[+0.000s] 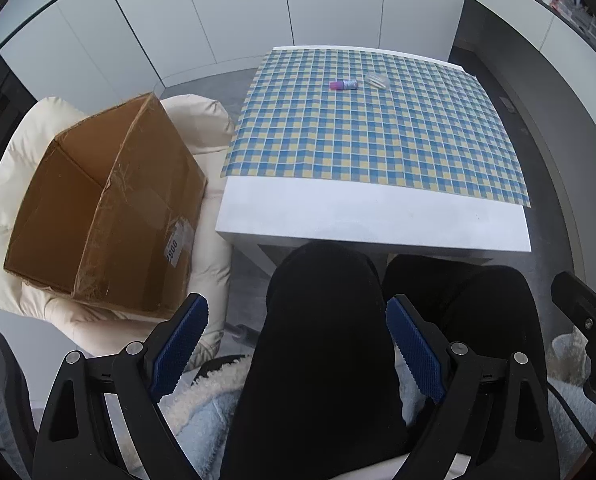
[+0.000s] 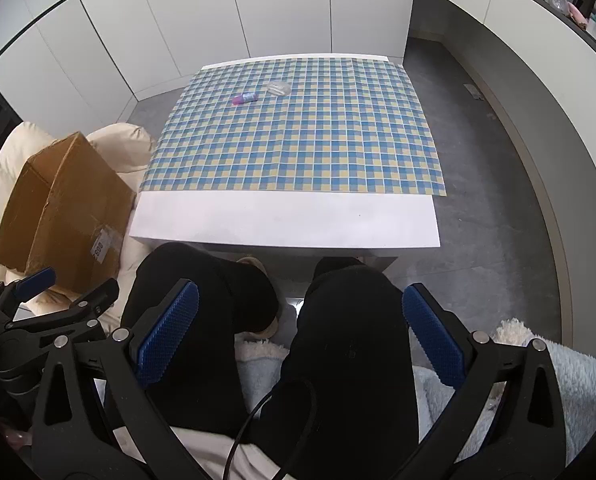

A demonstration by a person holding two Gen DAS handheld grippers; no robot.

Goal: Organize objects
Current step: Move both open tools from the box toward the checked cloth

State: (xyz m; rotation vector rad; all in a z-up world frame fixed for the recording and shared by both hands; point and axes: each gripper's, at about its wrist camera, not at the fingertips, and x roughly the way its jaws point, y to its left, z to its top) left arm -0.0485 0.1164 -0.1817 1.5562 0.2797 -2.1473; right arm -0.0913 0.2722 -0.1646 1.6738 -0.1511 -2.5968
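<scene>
**Checked cloth, two small items, both grippers empty**

Blue-and-yellow checked cloth (image 1: 361, 128) is seen covering most of a white table (image 1: 373, 220) in the middle of both views, with a bare white strip left along the near edge. Two small things lie on the cloth toward its far side: a tube (image 1: 343, 85) with a pink end, on its side, and a clear packet (image 1: 377, 80) just to the right of it, the two near each other but apart. In the right wrist view the same tube (image 2: 245, 98) and packet (image 2: 278, 88) are found in the upper middle of the frame.

A cardboard box (image 1: 106, 216) is seen at the left of the frame, open and tilted, resting on a cream cushion (image 1: 14, 184) beside the table. What lies inside cannot be told.

The left gripper (image 1: 298, 344) is held at the bottom of its frame, jaws spread wide, nothing between the blue pads (image 1: 180, 344); only the person's dark-clad legs (image 1: 321, 340) are seen below it. The right gripper (image 2: 298, 340) is likewise spread wide and empty, above the legs and a pale fleece (image 2: 577, 384). Each gripper appears at the edge of the other's view.
</scene>
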